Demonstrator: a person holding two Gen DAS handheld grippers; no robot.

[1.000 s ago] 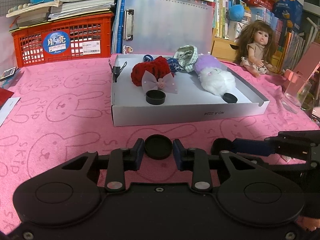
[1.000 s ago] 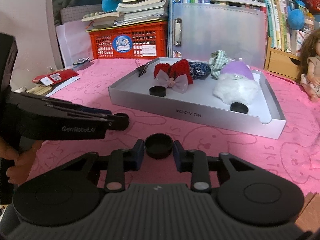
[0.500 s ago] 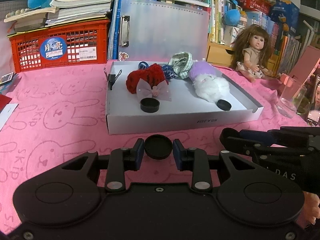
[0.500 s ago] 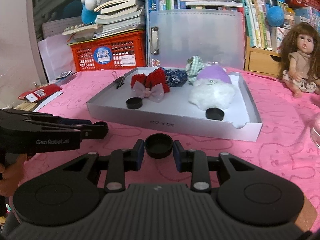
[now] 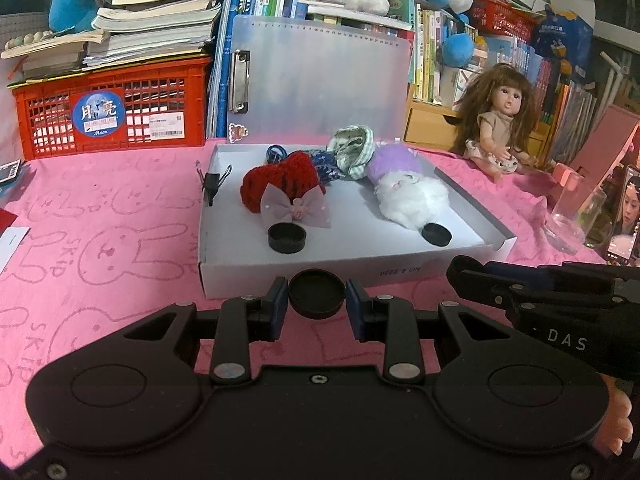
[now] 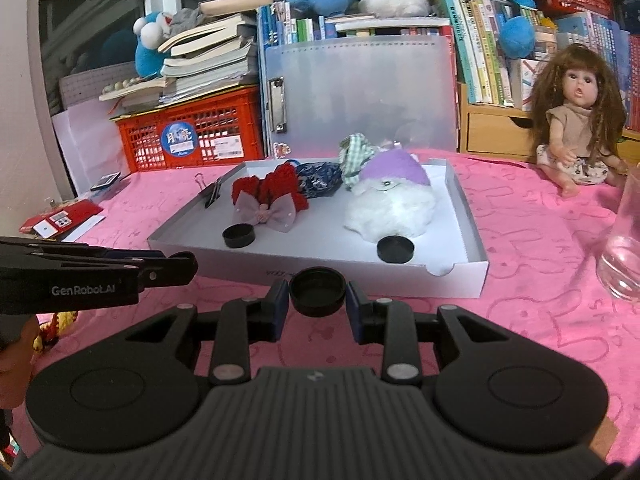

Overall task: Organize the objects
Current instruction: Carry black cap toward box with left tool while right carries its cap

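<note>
My left gripper (image 5: 317,303) is shut on a round black cap (image 5: 317,295), held just in front of a shallow white box (image 5: 404,270) on the pink cloth. My right gripper (image 6: 317,302) is shut on another black cap (image 6: 317,291), also near the box's (image 6: 460,280) front wall. Inside the box lie two more black caps (image 5: 287,238) (image 5: 437,235), a red knitted hair piece with a pale bow (image 5: 286,190), a white and purple fluffy piece (image 5: 408,192), and a black binder clip (image 5: 212,186). The right gripper's side shows at the right (image 5: 520,288).
A doll (image 6: 576,120) sits at the back right. A glass (image 6: 624,248) stands at the right edge. A red crate (image 5: 112,116) with stacked books, a clear clipboard (image 5: 320,80) and bookshelves line the back. Papers and a red packet (image 6: 60,216) lie at the left.
In both views the box has drifted sideways and looks a little nearer. The right gripper has shifted right and turned, with the doll now more in view. Both caps remain gripped.
</note>
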